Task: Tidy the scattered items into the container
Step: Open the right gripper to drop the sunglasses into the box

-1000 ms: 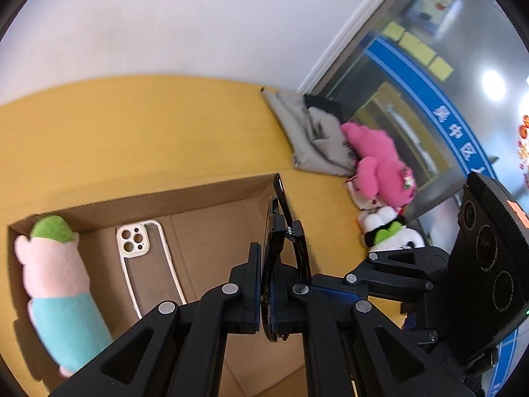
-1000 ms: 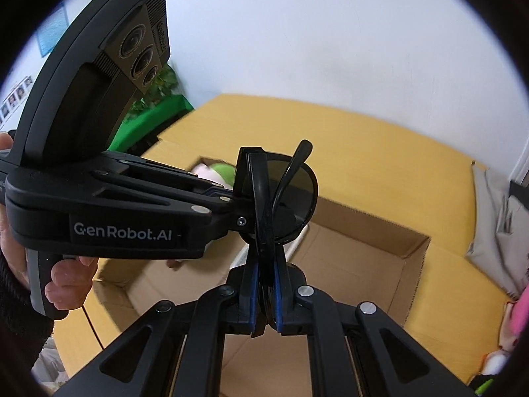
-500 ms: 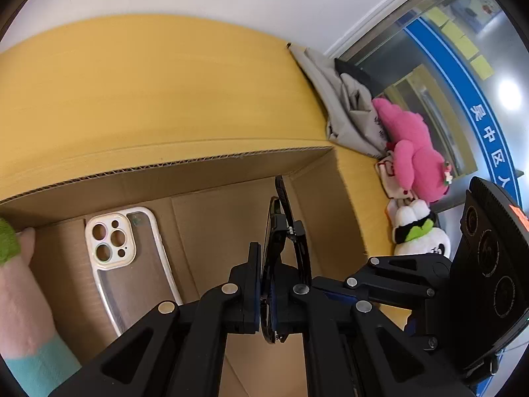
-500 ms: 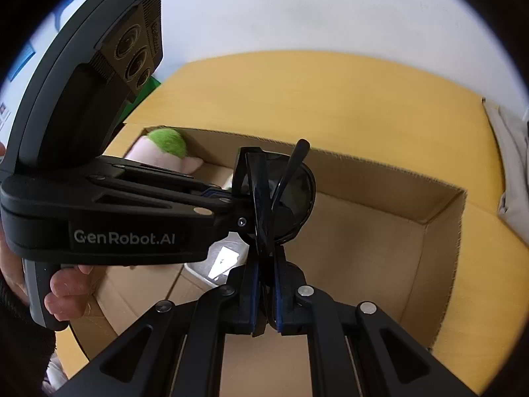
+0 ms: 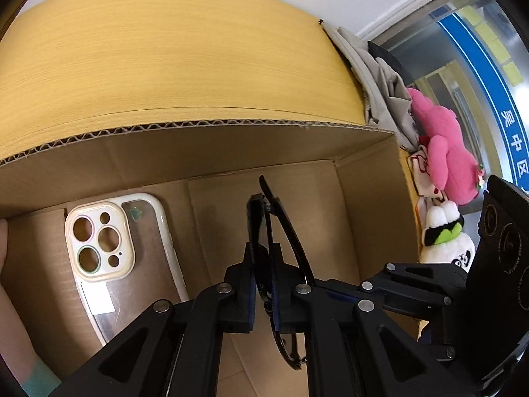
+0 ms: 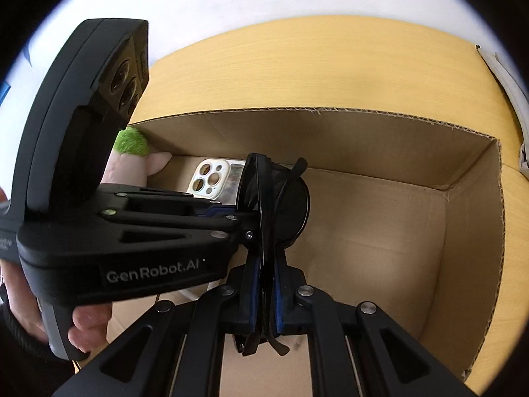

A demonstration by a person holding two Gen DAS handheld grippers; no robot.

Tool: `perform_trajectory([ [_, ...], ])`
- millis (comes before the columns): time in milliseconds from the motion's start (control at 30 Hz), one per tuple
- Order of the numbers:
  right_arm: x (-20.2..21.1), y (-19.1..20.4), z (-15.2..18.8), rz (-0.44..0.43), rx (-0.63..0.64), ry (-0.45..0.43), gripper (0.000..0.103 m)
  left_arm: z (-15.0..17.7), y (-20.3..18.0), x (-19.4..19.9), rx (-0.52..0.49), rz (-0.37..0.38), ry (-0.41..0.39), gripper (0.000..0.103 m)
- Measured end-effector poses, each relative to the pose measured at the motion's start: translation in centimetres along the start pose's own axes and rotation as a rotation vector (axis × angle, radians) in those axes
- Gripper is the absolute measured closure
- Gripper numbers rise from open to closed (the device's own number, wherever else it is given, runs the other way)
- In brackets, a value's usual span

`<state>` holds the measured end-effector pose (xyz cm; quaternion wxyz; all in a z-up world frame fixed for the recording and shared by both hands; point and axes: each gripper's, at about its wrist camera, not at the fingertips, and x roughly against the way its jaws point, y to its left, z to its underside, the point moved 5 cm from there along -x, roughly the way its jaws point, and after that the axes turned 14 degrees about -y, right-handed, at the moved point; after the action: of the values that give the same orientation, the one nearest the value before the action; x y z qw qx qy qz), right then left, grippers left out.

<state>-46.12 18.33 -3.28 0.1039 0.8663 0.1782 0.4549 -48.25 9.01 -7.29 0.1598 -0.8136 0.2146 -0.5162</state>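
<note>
I am holding sunglasses point(image 5: 264, 231) over the box point(image 5: 198, 132), both grippers' fingers point(image 6: 251, 284) clamped on them; next, releasing them gently inside.

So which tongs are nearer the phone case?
Left. The left tongs hold the sunglasses beside the phone case; the right tongs hold them from the far side.

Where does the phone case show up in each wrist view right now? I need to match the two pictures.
Left wrist view: the phone case lies flat on the box floor at left of centre, camera cutouts toward the far wall.
Right wrist view: the phone case sits left of centre, partly hidden behind the sunglasses and the left claw.
Shared landmark: the corrugated far wall of the cardboard box.
</note>
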Motion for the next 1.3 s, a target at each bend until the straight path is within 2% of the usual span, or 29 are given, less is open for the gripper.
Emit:
perform_trajectory([
  [300,-0.9,-0.1,-0.1,-0.023,-0.077,-0.019,0.095,-0.2,1.0,-0.1,0.024,-0.037,-0.025,0.094],
  [333,-0.9,-0.3,-0.2,-0.021,-0.078,-0.019,0.093,-0.3,0.9,0.2,0.015,-0.044,-0.034,0.088],
  [367,-1.0,-0.5,-0.2,-0.01,-0.079,-0.021,0.091,-0.4,0.8,0.6,0.007,-0.05,-0.047,0.075],
  [400,-1.0,-0.5,-0.2,-0.006,-0.083,-0.025,0.09,-0.5,0.7,1.0,0.004,-0.051,-0.059,0.068],
  [467,-0.8,-0.8,-0.1,-0.025,-0.104,-0.034,0.075,-0.8,0.4,2.1,-0.002,-0.052,-0.095,0.042],
  [533,-0.7,-0.6,0.0,-0.041,-0.123,-0.043,0.067,-1.0,0.0,3.2,0.001,-0.031,-0.12,0.032],
  [700,1.2,0.6,-0.1,-0.073,-0.107,-0.077,0.064,-0.3,-1.6,6.5,-0.03,-0.008,-0.167,0.032],
  [767,2.6,1.1,0.1,-0.083,-0.104,-0.1,0.05,0.2,-2.4,8.2,-0.046,0.002,-0.192,0.032],
  [833,4.0,1.5,0.3,-0.082,-0.092,-0.125,0.043,0.7,-3.0,10.2,-0.052,0.006,-0.217,0.032],
  [967,7.5,2.8,0.8,-0.092,-0.075,-0.181,0.038,2.4,-4.4,15.0,-0.074,0.024,-0.283,0.031],
  [1100,12.6,4.4,1.7,-0.093,-0.027,-0.25,0.032,5.5,-5.9,19.7,-0.118,0.028,-0.351,0.027],
  [1167,14.6,5.8,2.7,-0.1,0.004,-0.282,0.029,7.5,-6.5,21.7,-0.136,0.021,-0.381,0.022],
  [1300,18.1,7.7,4.8,-0.08,0.045,-0.348,0.027,11.5,-7.2,24.6,-0.153,0.008,-0.423,0.021],
])
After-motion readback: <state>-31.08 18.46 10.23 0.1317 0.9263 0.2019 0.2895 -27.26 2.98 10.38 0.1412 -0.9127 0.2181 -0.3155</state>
